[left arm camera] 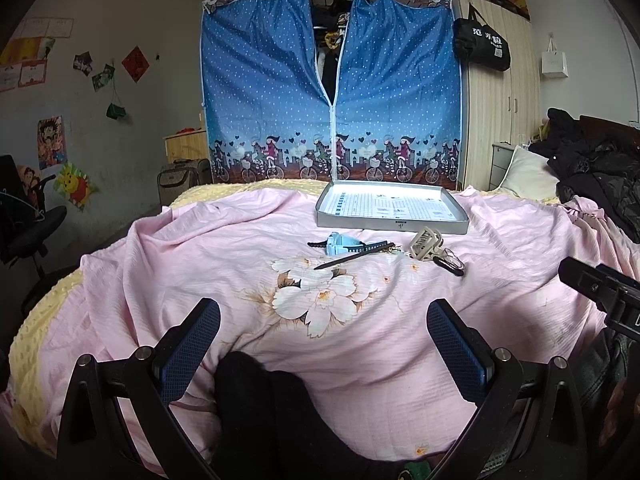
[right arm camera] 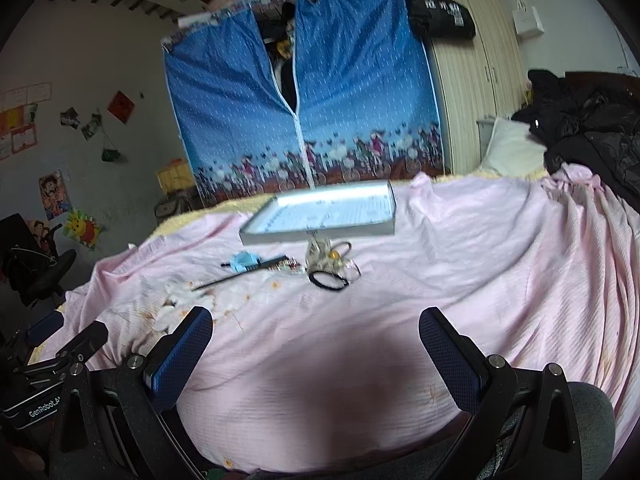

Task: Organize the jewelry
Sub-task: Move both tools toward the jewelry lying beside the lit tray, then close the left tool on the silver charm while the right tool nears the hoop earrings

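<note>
You have the pink bedspread [left arm camera: 400, 360] under both tools, and on it, well ahead of you, the shallow grey tray [left arm camera: 392, 226] that looks like the place for the jewelry; nothing lies in it yet, so I judge the sorting has not begun; the small things sit in a loose cluster just in front of its near wall. Your left gripper [left arm camera: 323, 350] and right gripper [right arm camera: 316, 354] both hang wide open and empty, well short of the cluster; bring one forward low, and take the outermost piece first so the rest stay put. From bigger to smaller: the blue watch [left arm camera: 340, 242], the pale hair claw [left arm camera: 425, 243], the black stick [left arm camera: 352, 258], the black hair tie [right arm camera: 329, 280]; pinch the stick across its middle. The only clear writing is "GenRobot" on the left tool's body [right arm camera: 42, 402]; the tray's printed sheet and the black bag [left arm camera: 482, 46] carry text too small to read.
</note>
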The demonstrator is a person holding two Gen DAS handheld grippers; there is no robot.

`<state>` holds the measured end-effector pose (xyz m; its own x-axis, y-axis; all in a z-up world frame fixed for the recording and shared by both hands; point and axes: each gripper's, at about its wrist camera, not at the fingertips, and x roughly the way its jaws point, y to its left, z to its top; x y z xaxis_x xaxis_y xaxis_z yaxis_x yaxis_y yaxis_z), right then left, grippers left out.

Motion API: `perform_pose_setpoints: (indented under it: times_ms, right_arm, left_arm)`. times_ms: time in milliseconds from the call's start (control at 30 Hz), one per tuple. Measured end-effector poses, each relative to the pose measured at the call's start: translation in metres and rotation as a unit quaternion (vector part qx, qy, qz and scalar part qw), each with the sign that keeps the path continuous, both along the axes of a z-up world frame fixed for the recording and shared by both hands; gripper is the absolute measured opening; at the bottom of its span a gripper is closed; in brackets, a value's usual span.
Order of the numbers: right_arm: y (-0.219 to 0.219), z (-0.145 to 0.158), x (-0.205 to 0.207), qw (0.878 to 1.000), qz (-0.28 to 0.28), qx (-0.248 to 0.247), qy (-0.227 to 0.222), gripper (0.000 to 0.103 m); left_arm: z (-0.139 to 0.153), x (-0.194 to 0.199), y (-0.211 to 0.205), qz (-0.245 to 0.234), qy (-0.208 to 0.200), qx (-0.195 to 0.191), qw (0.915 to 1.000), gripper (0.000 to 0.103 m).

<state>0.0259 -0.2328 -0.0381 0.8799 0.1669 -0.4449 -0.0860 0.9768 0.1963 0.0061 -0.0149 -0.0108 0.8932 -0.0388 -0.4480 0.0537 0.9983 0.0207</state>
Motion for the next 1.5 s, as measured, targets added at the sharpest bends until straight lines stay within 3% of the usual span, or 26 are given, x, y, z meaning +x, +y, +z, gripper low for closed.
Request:
perform_pose_setpoints:
  times_ms: [133,233,433,633,833,1033,1200,1333,1500]
  right_arm:
    - [-0.003,-0.009,0.019,0.997,-0.004,0.0,0.072,0.103]
    - [-0.01,-0.014,0.031,0.995,0.004,0.002,0.101,0.103]
    - [-0.014,-0.017,0.075,0.988,0.007,-0.074,0.138,0.103]
    - [-0.023,-0.026,0.122,0.985,0.03,-0.062,0.159,0.103]
    - [-0.028,-0.032,0.175,0.981,0.043,-0.08,0.174,0.103]
    - [-0.037,-0.039,0.209,0.982,0.078,-0.045,0.164,0.101]
    - [-0.042,-0.051,0.227,0.979,0.104,-0.019,0.176,0.078]
    - [-0.046,-0.064,0.238,0.976,0.114,-0.004,0.187,0.073]
    - [-0.055,-0.074,0.25,0.973,0.115,0.012,0.201,0.054]
  left_arm:
    - [-0.007,0.013,0.01,0.005,0.042,-0.034,0.9985,0.101]
    - [-0.007,0.021,0.018,0.009,0.054,-0.055,0.997,0.101]
    - [-0.003,0.048,0.037,0.004,0.069,-0.095,0.9931,0.101]
    - [-0.004,0.091,0.043,-0.014,0.093,-0.068,0.9932,0.101]
    - [-0.004,0.134,0.043,-0.054,0.108,-0.026,0.9924,0.101]
    - [-0.007,0.179,0.027,-0.116,0.139,-0.007,0.9835,0.091]
    - [-0.017,0.212,0.006,-0.161,0.161,0.007,0.9736,0.088]
    - [-0.034,0.243,-0.013,-0.201,0.2,0.021,0.9589,0.071]
    - [-0.05,0.272,-0.029,-0.229,0.233,0.053,0.9437,0.057]
